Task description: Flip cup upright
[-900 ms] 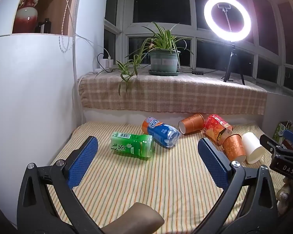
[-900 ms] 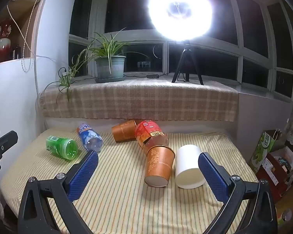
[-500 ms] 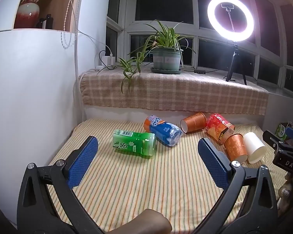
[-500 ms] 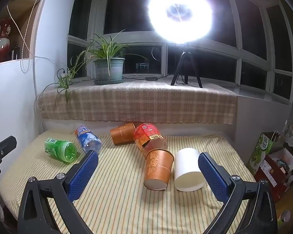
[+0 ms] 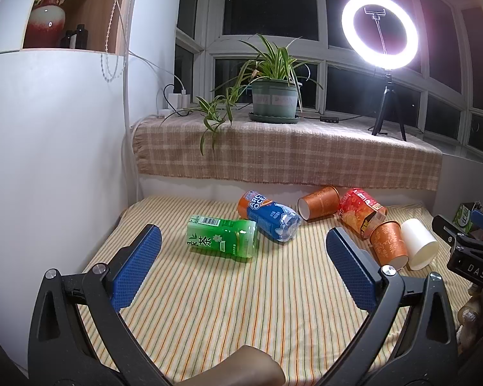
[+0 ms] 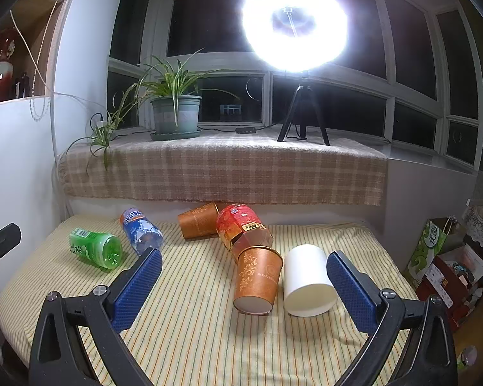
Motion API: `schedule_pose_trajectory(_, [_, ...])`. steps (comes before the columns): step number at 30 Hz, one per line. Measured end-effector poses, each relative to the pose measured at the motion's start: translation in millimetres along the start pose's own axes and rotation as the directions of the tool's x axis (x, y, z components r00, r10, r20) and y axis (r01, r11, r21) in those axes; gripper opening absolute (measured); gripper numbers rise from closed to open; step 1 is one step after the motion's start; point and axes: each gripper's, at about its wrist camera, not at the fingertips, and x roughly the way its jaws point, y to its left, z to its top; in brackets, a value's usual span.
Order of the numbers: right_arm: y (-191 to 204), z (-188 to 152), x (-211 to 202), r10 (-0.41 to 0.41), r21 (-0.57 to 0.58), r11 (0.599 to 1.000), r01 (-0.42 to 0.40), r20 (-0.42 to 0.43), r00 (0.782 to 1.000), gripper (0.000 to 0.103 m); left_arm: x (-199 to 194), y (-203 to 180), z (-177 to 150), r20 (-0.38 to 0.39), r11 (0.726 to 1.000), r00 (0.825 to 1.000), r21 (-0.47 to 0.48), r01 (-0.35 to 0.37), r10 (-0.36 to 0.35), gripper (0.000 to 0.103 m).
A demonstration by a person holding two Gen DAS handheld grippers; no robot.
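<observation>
Striped cloth (image 6: 190, 337) carries toppled cups: white cup (image 6: 307, 281) at 1 o'clock, none upright yet. Left gripper (image 5: 243, 270) and right gripper (image 6: 244, 289) gape wide, empty.

Dark windows (image 5: 270, 0) back a ledge under a plaid cloth (image 5: 286, 154), where a plant (image 5: 273, 96) and a lit ring light (image 5: 379, 30) stand; a white wall (image 5: 48, 144) rises left.
</observation>
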Motion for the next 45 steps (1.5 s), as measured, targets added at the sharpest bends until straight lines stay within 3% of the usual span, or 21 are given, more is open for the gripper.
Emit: schedule_pose_trajectory(45, [5.6,1.6,-1.5,0.004,-0.005,1.000,-0.004,-0.001,1.000,0.103,-8.7,-1.2,3.7,0.015,1.000,1.000,0.007,-0.002,0.002,0.103])
